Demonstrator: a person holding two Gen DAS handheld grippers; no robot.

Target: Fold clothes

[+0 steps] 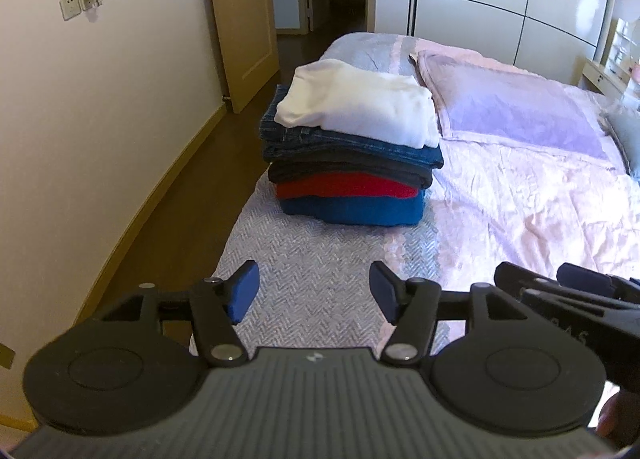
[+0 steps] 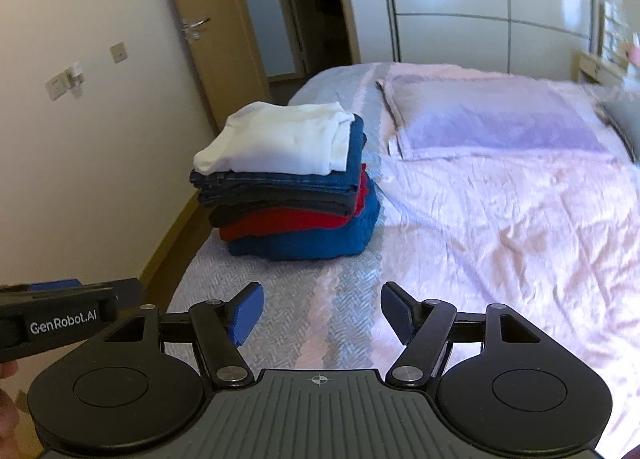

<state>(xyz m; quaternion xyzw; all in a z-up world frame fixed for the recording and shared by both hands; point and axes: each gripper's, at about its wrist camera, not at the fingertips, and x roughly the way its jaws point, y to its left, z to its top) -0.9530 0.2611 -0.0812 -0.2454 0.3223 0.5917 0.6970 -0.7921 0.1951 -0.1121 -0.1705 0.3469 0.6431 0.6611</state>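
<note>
1. Left gripper (image 1: 314, 291): angled down over the near end of the bed (image 1: 520, 219), jaws spread wide, nothing between the blue pads (image 1: 244, 291). Empty.
2. Right gripper (image 2: 322, 313): same downward tilt, just beside the left one; jaws wide apart, pads clear of everything. Empty. Its body shows at the right edge of the left wrist view; the left unit's "GenRobot.AI" side shows at the left edge of the right wrist view.
3. Count: two grippers, one stack of clothes (image 1: 352, 151), five folded items in it. Top to bottom: white top (image 1: 360, 107), blue jeans (image 1: 360, 145), dark grey piece (image 1: 352, 173), red piece (image 1: 348, 187), blue piece (image 1: 352, 209).
4. One pillow (image 1: 516, 107) just right of the stack.
5. Stack sits on the grey herringbone strip of the bed, near its left edge, ahead of both grippers and well apart from them. From the left gripper it is roughly straight ahead; from the right one, ahead and to the left.
6. No garment touches either gripper.
</note>
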